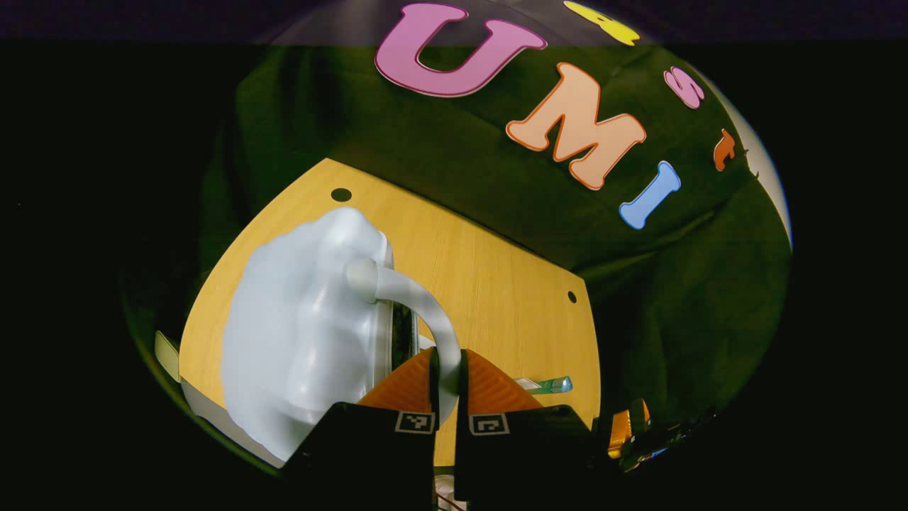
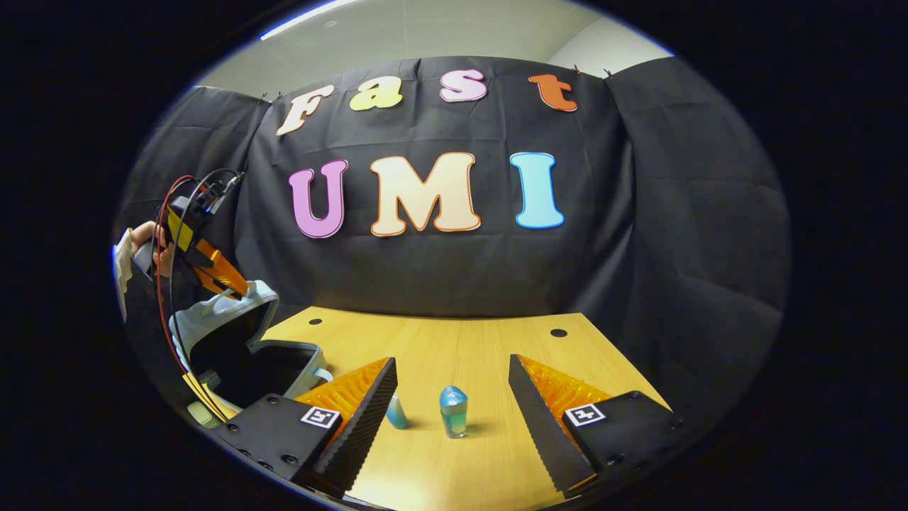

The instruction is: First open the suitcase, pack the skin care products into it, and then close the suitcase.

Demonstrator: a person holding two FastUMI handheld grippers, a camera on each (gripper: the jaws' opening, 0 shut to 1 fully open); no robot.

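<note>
L gripper (image 1: 448, 383) clamped on suitcase handle (image 1: 418, 301), lid (image 1: 305, 326) raised w/ hand (image 2: 145, 245) up high; R gripper (image 2: 450, 397) wide open, level over table (image 2: 482, 341) facing two bottles (image 2: 452, 410).

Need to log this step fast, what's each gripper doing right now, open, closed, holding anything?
Left gripper: shut on the suitcase handle, lid raised.
Right gripper: open, holding nothing, aimed at the small bottle on the table.

My right gripper (image 2: 450, 397) carries black housings with small screws and square black-and-white marker tags, its fingers ridged like saw teeth. On my left gripper (image 2: 213, 273), red and black cables loop; my sleeve (image 2: 122, 259) is white.
</note>
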